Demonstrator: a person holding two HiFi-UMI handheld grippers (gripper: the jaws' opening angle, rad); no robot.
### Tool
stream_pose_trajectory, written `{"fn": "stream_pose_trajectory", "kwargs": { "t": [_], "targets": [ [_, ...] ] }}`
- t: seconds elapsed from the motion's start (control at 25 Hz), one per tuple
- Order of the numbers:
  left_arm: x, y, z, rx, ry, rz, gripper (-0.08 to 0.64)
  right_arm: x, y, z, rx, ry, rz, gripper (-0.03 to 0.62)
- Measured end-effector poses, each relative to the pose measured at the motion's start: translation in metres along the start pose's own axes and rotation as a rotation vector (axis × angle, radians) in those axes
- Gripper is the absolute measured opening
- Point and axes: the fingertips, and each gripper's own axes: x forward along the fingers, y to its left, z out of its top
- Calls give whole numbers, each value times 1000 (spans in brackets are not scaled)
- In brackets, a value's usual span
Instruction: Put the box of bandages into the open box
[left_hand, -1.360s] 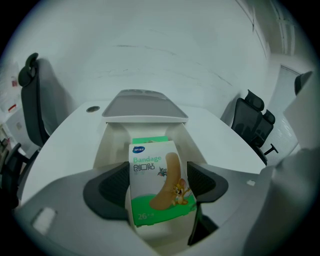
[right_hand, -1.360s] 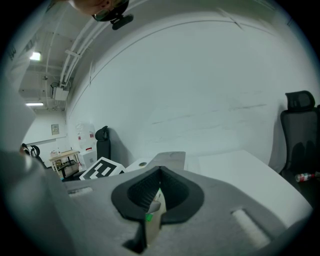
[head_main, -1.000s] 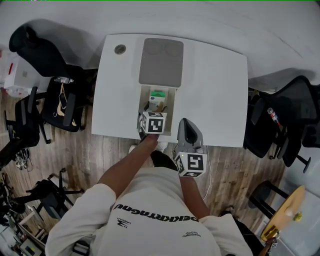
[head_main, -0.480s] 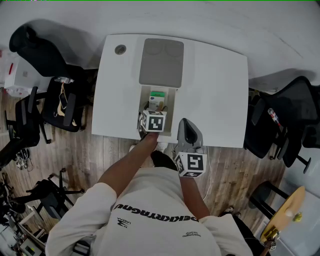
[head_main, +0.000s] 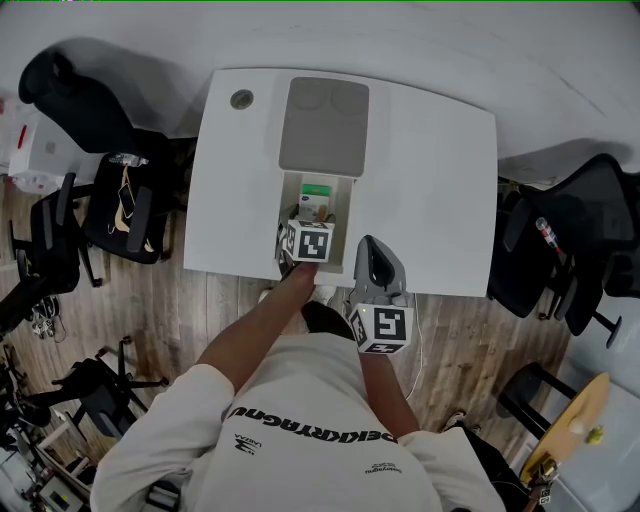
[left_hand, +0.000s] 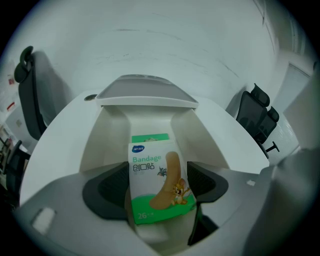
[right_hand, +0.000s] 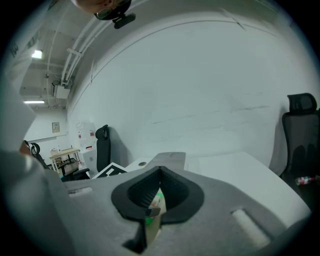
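Unmoved: left hand-held gripper (left_hand: 159, 172) clamps bandage box (left_hand: 156, 192); right hand-held gripper (right_hand: 159, 174) closed, empty.

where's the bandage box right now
In the left gripper view, the bandage box stands between the jaws of the left claw, inside the open box at the table's near edge.
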Motion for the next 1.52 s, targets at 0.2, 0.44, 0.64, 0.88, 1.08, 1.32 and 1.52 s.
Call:
{"fn": "stream_pose_trajectory", "kwargs": {
  "t": [0.2, 0.44, 0.64, 0.88, 1.08, 1.32, 1.52],
  "targets": [
    [2, -1, 0, -1, 11, 3, 368, 0, -2, 0, -6, 1, -2, -2],
    [2, 0, 0, -3, 11, -4, 368, 1, 1, 1, -8, 1, 1, -2],
    [3, -2, 1, -5, 16, -25, 383, 0, 1, 0, -5, 1, 0, -2],
    [2, -4, 1, -34, 17, -51, 394, -4, 2, -1, -7, 5, 4, -2],
    [-4, -12, 6, -90, 8, -115, 411, -8, 4, 2, -4, -2, 2, -3],
    [-13, -11, 8, -100, -5, -126, 420, -11, 7, 4, -10, -9, 1, -2],
    [-34, -12, 18, -103, -44, -133, 417, -14, 11, 8, -15, -18, 0, -2]
  ]
}}
